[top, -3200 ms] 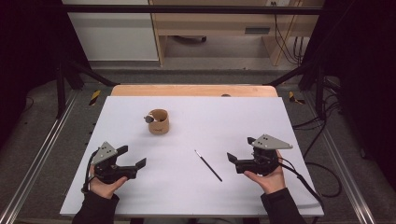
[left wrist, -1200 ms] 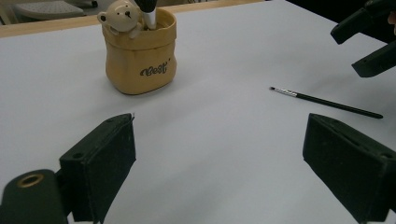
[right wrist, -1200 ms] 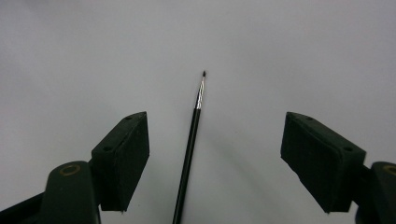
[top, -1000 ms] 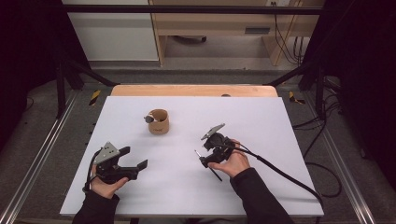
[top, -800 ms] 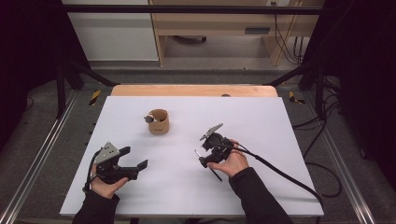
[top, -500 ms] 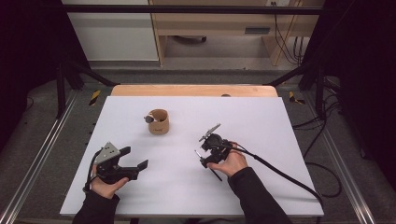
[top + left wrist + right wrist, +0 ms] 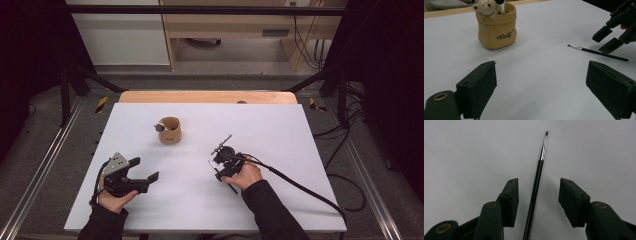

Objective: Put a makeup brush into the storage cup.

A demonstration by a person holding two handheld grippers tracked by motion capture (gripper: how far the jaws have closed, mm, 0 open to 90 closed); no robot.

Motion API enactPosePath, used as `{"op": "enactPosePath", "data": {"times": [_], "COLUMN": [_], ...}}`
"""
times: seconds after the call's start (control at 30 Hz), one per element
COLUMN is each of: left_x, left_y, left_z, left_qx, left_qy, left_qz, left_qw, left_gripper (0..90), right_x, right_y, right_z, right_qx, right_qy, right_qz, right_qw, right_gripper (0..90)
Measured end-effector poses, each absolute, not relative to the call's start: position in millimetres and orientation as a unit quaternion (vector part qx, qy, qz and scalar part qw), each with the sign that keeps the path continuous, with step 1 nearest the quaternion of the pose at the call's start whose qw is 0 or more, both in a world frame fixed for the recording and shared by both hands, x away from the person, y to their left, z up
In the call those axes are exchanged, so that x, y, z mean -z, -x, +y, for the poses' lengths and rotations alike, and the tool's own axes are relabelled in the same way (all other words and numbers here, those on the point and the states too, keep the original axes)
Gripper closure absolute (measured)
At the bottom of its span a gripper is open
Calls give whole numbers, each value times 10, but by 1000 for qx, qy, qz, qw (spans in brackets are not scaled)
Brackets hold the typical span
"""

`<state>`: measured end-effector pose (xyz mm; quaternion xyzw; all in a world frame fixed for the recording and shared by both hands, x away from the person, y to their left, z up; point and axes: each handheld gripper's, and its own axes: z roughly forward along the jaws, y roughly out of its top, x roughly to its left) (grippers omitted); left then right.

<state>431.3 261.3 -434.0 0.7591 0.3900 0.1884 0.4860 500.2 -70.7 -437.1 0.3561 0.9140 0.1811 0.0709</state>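
1. White sheeting covers the table (image 7: pixel 280 125), which stands in a dim bay with a wooden edge at the far side and metal rails to either flank.
2. Work in hand: picking up the paintbrush (image 7: pixel 535 186), judged from where my right gripper (image 7: pixel 221 161) sits. The likely destination is the tan holder (image 7: pixel 170 131), though that is inference only.
3. Location of the paintbrush: it lies flat on the sheet near the table's middle, well apart from the holder, bristle tip pointing away from my right hand (image 7: pixel 245 175).
4. Right gripper state: lowered over the brush with one jaw on each side of the black handle. The jaws have just been closing and stand about half open. In the right gripper view a clear gap remains on both sides of the handle, so nothing is gripped yet.
5. Left gripper (image 7: pixel 131 175) state: jaws wide apart and empty, held above the sheet at the near left, aimed toward the holder (image 7: pixel 496 26).
6. Holder contents: a small bear figure (image 7: pixel 485 7) on the rim and one dark-handled item already standing inside.
7. Done so far: approach and alignment over the brush.
8. Remaining: close fully on the handle, lift, carry to the holder, insert, release.
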Motion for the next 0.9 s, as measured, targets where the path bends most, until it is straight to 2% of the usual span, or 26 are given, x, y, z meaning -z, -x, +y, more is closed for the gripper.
{"op": "enactPosePath", "data": {"times": [0.9], "left_x": [4347], "left_y": [-4313], "left_z": [2600], "left_qx": [-186], "left_qy": [-761], "left_qz": [389], "left_qw": [485], "left_gripper": [94], "right_x": [4483], "right_y": [-5020], "right_z": [-671], "right_qx": [-151], "right_qy": [-359], "right_qz": [920], "right_qw": [51], "right_gripper": [776]}}
